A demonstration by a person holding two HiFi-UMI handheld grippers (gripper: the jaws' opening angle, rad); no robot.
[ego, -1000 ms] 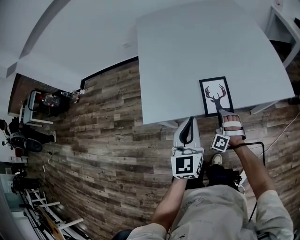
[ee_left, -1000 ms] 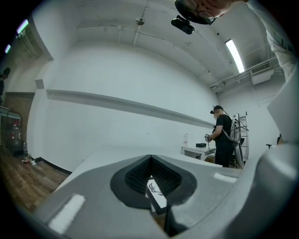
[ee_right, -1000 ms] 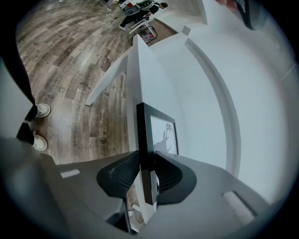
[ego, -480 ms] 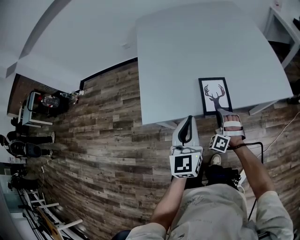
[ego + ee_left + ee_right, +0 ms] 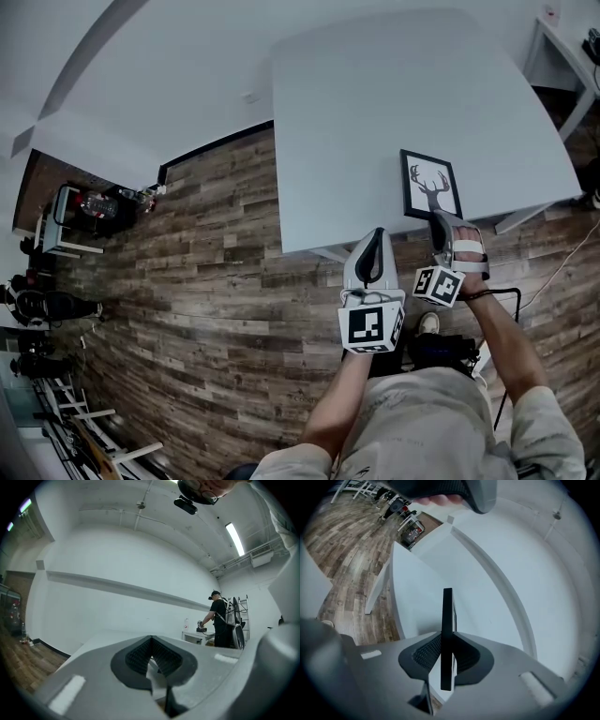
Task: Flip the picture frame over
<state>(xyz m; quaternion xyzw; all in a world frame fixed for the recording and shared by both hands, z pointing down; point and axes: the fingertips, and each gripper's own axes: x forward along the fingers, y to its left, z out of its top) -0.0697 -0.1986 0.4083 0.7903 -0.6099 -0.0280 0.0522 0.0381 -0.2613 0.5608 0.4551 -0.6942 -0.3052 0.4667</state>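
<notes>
The picture frame [image 5: 431, 183], black-edged with a deer-head print facing up, is at the near edge of the white table [image 5: 375, 103]. My right gripper [image 5: 439, 222] is shut on the frame's near edge. In the right gripper view the frame [image 5: 448, 616] stands edge-on between the two pads of the right gripper [image 5: 447, 656], with the table stretching away behind it. My left gripper [image 5: 375, 238] hangs just off the table's near edge, over the floor, to the left of the frame. In the left gripper view the left gripper [image 5: 151, 641] is shut on nothing.
Wood-plank floor [image 5: 206, 281] lies to the left of and below the table. A small white side table [image 5: 562, 42] stands at the far right. A cart with bottles [image 5: 89, 202] is at the far left. A person [image 5: 219, 620] works at a distant bench. A cable [image 5: 525, 292] trails beside my right arm.
The right gripper has pushed slightly forward with the frame, which now sits a little farther onto the table and turned slightly. The left gripper has barely moved.
</notes>
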